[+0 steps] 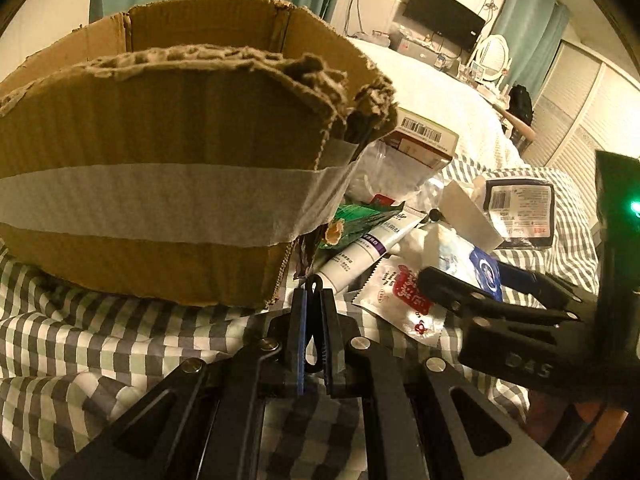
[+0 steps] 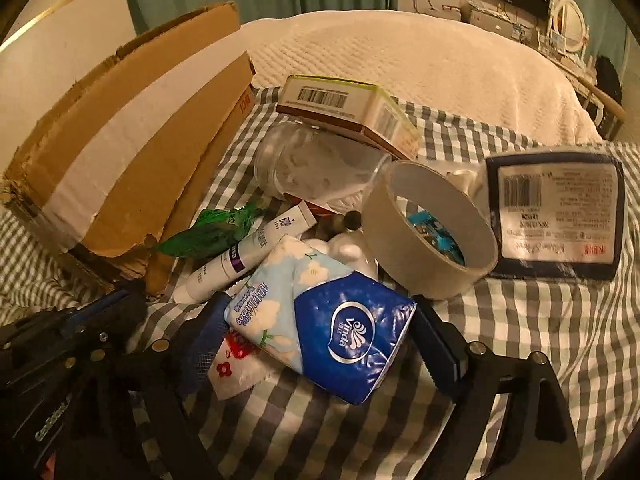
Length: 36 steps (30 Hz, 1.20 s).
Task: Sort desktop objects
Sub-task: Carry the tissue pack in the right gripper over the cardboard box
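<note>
Two views: left gripper (image 1: 314,312) clamped on black clip (image 1: 314,344); right gripper (image 2: 320,344), apart, straddles tissue packs (image 2: 320,312).

Checked cloth (image 2: 520,340), grey and white, rumpled.
Lying on it: cardboard box (image 2: 132,152) at left; right of the box, white tube (image 2: 240,252), tissue pack (image 2: 344,328), tape roll (image 2: 432,228), dark-edged packet (image 2: 556,216).

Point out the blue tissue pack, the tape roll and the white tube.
Blue Vinda tissue pack (image 2: 352,336): right wrist view, logo face.
Beige tape roll (image 2: 430,276): right wrist view, outer wall.
White squeeze tube (image 1: 362,254): left wrist view, mid-body.
</note>
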Motion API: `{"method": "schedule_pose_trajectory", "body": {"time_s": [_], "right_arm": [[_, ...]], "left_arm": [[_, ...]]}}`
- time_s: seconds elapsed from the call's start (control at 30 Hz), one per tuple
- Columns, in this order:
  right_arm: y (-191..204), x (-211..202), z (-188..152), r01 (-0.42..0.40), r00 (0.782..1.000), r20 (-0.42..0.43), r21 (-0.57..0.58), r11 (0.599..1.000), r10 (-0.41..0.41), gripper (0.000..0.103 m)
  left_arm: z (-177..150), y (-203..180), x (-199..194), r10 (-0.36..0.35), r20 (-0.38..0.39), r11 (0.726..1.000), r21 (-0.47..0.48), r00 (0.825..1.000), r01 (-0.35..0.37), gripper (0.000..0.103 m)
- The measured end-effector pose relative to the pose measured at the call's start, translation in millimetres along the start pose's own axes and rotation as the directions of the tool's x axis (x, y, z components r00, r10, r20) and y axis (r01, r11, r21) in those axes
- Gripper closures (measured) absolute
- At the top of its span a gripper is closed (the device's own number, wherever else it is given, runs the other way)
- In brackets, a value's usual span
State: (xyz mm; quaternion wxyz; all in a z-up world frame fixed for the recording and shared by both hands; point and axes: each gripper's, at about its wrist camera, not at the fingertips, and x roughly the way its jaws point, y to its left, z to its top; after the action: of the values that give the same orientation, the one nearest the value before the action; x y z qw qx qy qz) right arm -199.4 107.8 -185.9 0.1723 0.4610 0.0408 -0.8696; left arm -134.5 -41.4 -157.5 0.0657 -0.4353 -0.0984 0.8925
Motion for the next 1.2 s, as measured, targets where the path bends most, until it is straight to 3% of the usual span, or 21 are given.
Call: {"method": "schedule_pose_trajectory", "body": {"time_s": [0.2,0.8,1.0,1.2], "right_arm": [[-0.1,-31.1,-12.4,-0.04,0.999,0.023,0.026,0.999,0.04,0.016],[-3.9,-118.9,-33.0,-0.098,0.984,0.159,0.077,0.992,0.085,0.016],[8.3,-141.3,-23.0,-0.117,0.972,0.209,0.035,0.993,0.107,0.016],[42.1,-164.4,17.9,-0.147,0.949,0.268,-0.084,0.985,0.165,0.016]], "left_arm": [[-5.0,2.2,-21.0,-0.047,0.044,0.999,0.006,0.998,0.047,0.097],[-10.6,-7.4,-90.9,-0.085,0.17,0.996,0.056,0.982,0.076,0.097],[7.1,-11.0,-122.8,-0.102,0.258,0.994,0.073,0.961,0.086,0.097],[51.7,7.1,-160.6,-0.083,0.373,0.996,0.048,0.924,0.07,0.097]]}}
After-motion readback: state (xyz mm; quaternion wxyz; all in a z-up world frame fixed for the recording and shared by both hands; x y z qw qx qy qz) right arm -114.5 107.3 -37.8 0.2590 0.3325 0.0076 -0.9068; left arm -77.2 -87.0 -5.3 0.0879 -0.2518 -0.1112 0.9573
